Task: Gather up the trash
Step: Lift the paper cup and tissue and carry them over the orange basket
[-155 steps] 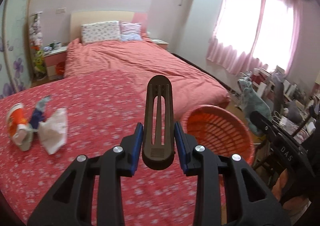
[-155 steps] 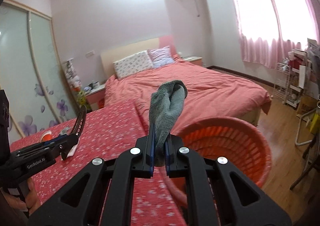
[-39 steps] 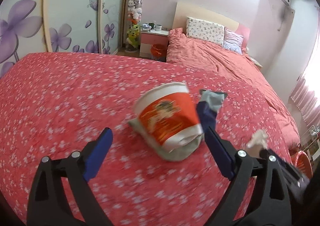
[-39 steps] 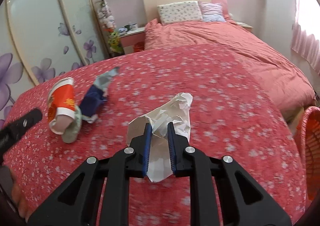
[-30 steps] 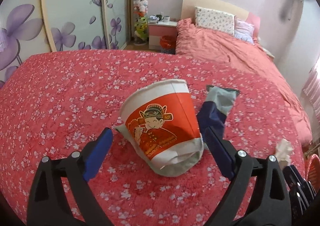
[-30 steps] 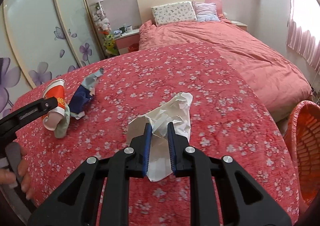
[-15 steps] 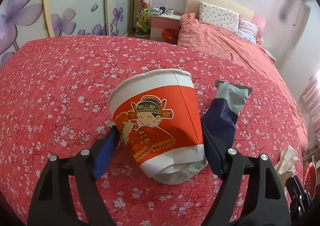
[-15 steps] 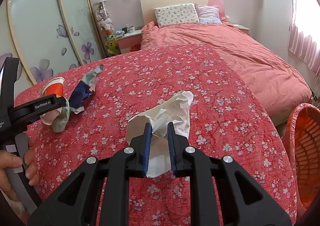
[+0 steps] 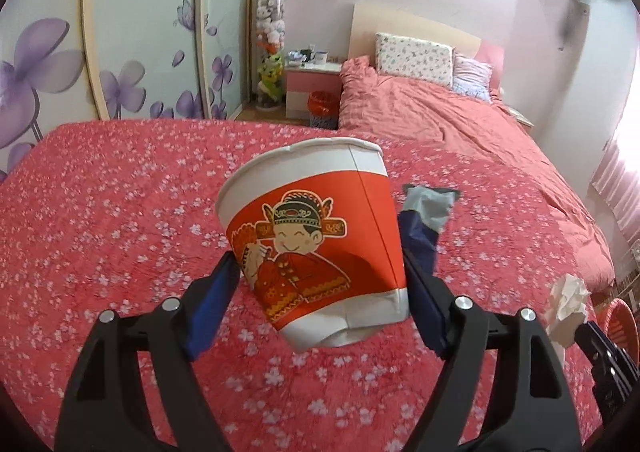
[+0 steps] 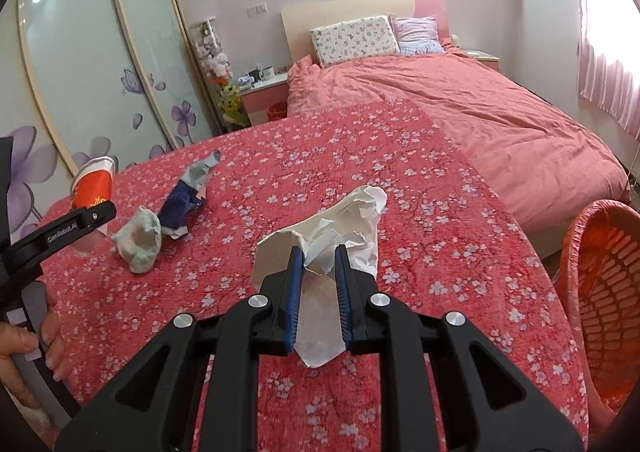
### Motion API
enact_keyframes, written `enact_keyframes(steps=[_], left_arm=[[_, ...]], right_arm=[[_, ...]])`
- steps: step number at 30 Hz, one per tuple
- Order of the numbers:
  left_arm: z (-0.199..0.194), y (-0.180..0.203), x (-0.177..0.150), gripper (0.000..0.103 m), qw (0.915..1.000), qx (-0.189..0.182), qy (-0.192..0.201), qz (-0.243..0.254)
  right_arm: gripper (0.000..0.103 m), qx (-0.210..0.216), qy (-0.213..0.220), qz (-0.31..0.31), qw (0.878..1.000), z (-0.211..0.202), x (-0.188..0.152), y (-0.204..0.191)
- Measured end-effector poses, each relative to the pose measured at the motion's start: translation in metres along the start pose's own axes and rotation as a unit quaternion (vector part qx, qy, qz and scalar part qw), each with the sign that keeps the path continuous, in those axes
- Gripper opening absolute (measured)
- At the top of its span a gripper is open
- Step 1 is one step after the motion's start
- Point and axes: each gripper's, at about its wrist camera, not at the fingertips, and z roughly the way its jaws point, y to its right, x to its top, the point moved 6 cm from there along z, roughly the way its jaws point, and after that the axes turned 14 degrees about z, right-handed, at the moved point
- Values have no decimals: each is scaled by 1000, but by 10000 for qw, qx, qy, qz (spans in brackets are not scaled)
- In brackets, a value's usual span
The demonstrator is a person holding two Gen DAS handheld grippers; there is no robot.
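The left tongs have the paper noodle cup clamped between their blue pads, one pad pressed to each side of the red band with the smiling cartoon figure. The cup is tilted, rim away from the camera and base toward it, and it hangs clear of the red flowered tabletop. From the right wrist view a hand grips the handle of that tool at the left edge, and only the cup's rim and red side show above the black finger.

The right tongs are clenched tight on a crumpled white tissue, which bunches up above the pads and trails a flat tail down between the fingers. It too is held above the tabletop. In the left wrist view the same tissue shows at the far right, sticking up from the other tool's tip.

On the tabletop lie two more bits of rubbish: a pale green wad, hollow side up, and just beside it, touching or nearly so, a dark blue and silver wrapper lying lengthwise away from the camera. Both sit near the left tongs and well apart from the tissue.

An orange plastic basket with slotted walls stands at the right edge of the tabletop, lower than its surface. Beyond the tabletop is a bed with a pink cover and two pillows.
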Motion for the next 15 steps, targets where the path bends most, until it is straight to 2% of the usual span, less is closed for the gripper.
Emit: enact_keyframes(steps=[6,15], left_arm=[[-29,15,4,77,9994,-230,193,190],[-63,60,8,77,9957,-633,434,520]], right_arm=[[17,18,235,93,9997,-25,9,8],[17,-70,648,213,9976,-64,23,25]])
